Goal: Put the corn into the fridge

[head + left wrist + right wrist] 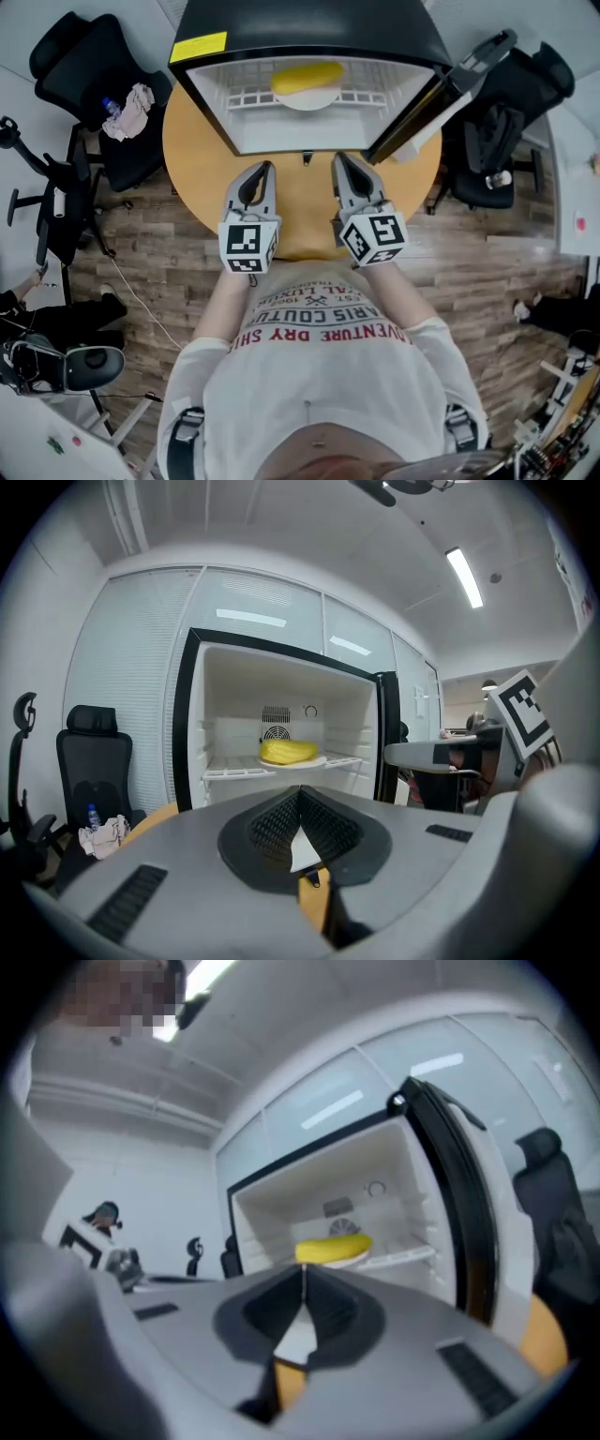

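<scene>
Head view: corn (307, 75) lies on a plate (307, 101) inside the fridge (309, 23), left gripper (266, 169) and right gripper (340, 159) both clenched empty before it; swinging the open door (439, 96) shut probably remains.

Fridge (309, 28): stands on the table (300, 216) ahead of me, its door (412, 117) swung out to my right.
Corn (307, 75): inside the fridge, on a plate (307, 99) that sits on the wire shelf (253, 97).
My grippers: over the table's near part, just before the fridge's open front; left gripper (265, 169) beside right gripper (339, 159), not touching.
Left office chair (70, 56): left of the table; a cloth (129, 114) and a bottle (111, 105) lie on its seat.
Right office chair (511, 103): right of the table, beyond the door.
</scene>
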Available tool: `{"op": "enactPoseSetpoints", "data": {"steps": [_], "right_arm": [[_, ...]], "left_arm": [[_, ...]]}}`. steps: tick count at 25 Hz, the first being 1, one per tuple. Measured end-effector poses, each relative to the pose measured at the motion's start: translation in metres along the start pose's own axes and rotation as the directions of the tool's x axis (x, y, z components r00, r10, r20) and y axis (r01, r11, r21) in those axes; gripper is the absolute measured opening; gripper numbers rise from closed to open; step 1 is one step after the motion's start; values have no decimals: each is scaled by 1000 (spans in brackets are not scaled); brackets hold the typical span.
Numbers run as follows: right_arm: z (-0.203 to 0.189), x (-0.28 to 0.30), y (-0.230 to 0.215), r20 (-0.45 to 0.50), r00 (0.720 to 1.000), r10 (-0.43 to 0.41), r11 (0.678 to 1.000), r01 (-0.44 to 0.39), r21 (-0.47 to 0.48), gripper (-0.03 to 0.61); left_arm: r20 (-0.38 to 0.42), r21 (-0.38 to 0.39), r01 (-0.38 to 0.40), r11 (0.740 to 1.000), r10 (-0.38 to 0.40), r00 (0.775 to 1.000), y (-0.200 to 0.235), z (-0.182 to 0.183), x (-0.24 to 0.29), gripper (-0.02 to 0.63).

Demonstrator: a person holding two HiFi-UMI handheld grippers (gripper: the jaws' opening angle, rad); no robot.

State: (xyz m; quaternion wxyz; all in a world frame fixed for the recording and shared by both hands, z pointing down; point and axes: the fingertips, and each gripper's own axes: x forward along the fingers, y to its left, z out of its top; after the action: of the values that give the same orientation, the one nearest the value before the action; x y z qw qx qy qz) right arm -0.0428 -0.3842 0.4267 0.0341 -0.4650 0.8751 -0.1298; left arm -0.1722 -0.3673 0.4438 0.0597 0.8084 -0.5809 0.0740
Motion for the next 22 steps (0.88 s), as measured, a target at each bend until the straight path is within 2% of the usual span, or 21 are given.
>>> {"op": "enactPoseSetpoints", "data": {"steps": [4,7,9,15,22], "right_arm": [[-2,-5,13,-21,1000,7,971,-12,-241,31],[-5,-7,17,-38,999,2,936,-16,-351,31],[-7,-9,18,-42,999,11,929,-26,-370,31],[-6,-9,18,-46,999,10,945,-25,-325,28],[-1,-5,18,-63,998,5,942,-26,-336,29]], "left_arm": [[1,22,8,1000,-8,1000,-7,1,-3,28],[0,30,12,999,-12,1000,-11,1,-4,28],[0,33,13,999,-13,1000,-12,1,-5,28],[8,76,22,997,-23,1000,-16,5,-8,28],[18,80,32,996,-33,999,-17,11,-7,28]]}}
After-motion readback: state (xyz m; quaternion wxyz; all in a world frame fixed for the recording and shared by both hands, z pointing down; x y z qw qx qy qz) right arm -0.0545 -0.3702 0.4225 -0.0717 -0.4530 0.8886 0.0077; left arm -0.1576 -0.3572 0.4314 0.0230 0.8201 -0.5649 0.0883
